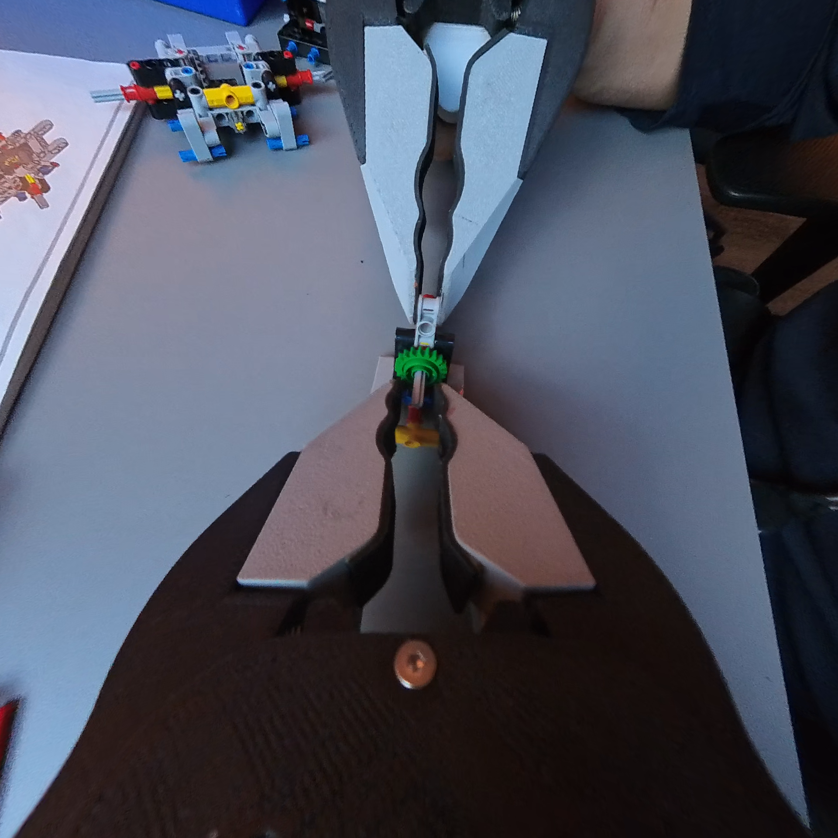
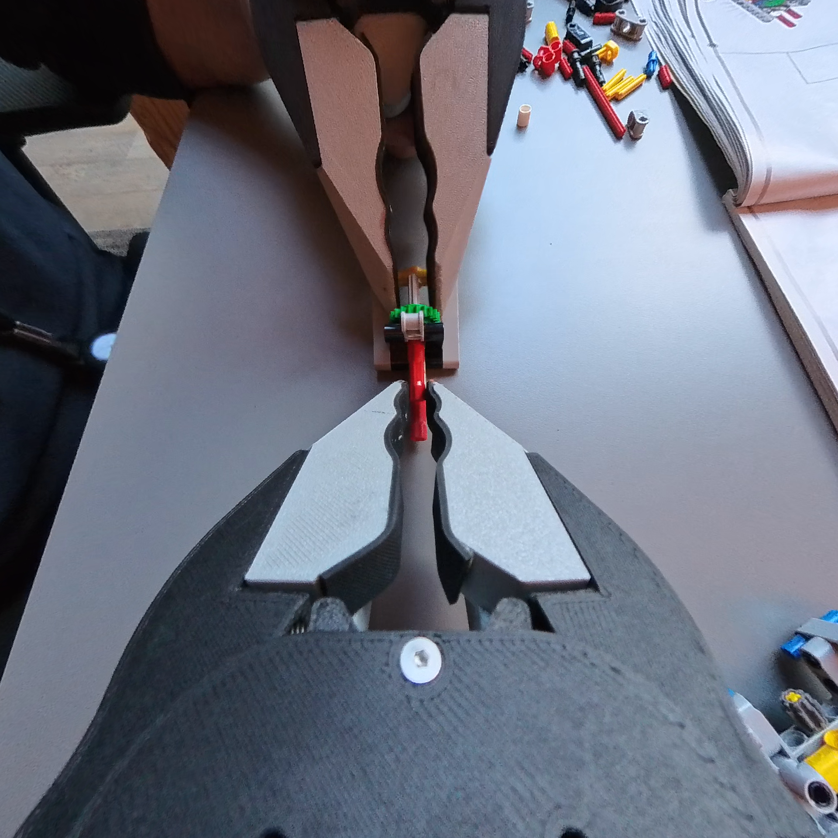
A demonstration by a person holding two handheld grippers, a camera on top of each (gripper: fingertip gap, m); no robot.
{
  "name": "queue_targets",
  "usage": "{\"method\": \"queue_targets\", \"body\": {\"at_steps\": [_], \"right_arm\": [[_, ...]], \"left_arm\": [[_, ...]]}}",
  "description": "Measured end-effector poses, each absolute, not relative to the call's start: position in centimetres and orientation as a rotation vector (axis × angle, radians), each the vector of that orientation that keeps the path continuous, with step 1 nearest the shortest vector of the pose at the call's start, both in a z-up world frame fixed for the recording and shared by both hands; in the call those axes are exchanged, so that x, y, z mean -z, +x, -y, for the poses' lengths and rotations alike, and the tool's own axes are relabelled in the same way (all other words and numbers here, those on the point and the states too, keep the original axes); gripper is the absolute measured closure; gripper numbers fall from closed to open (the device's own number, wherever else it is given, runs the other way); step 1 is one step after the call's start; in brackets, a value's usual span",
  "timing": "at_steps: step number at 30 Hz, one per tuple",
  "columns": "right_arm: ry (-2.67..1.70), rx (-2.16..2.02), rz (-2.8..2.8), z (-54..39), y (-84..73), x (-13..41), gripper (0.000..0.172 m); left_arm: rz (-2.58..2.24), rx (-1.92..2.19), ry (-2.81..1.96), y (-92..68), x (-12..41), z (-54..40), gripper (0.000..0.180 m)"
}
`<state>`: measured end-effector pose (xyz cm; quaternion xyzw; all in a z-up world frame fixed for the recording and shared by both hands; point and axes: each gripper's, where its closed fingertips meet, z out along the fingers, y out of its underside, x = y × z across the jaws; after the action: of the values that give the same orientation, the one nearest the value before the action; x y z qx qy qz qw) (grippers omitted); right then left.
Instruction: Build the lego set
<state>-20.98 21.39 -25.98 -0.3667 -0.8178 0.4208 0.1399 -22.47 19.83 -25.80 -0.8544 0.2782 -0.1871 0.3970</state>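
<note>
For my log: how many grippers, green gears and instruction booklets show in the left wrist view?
Grippers: 2 (left gripper, right gripper)
Green gear: 1
Booklet: 1
Total: 4

Hidden and cropped parts around the small brick assembly

In the left wrist view, the left gripper (image 1: pixel 419 390) covers the lower half of the small assembly (image 1: pixel 421 362), so where its pads press is unclear; a red object (image 1: pixel 7 725) at the left edge is cropped and blurred. In the right wrist view, a built model (image 2: pixel 811 725) is cut off at the lower right corner, the open booklet (image 2: pixel 771 113) runs past the edge, and the loose parts (image 2: pixel 589 59) are perhaps pins and axles.
</note>
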Motion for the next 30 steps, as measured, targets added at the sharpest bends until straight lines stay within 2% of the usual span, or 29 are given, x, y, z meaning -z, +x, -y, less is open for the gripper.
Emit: {"method": "queue_targets", "body": {"at_steps": [30], "right_arm": [[-0.952,-1.343,2.338,-20.9,-20.3,24.5,0.152]], "left_arm": [[-0.559,0.538,-2.111,-24.8,24.4,-19.6,0.156]]}}
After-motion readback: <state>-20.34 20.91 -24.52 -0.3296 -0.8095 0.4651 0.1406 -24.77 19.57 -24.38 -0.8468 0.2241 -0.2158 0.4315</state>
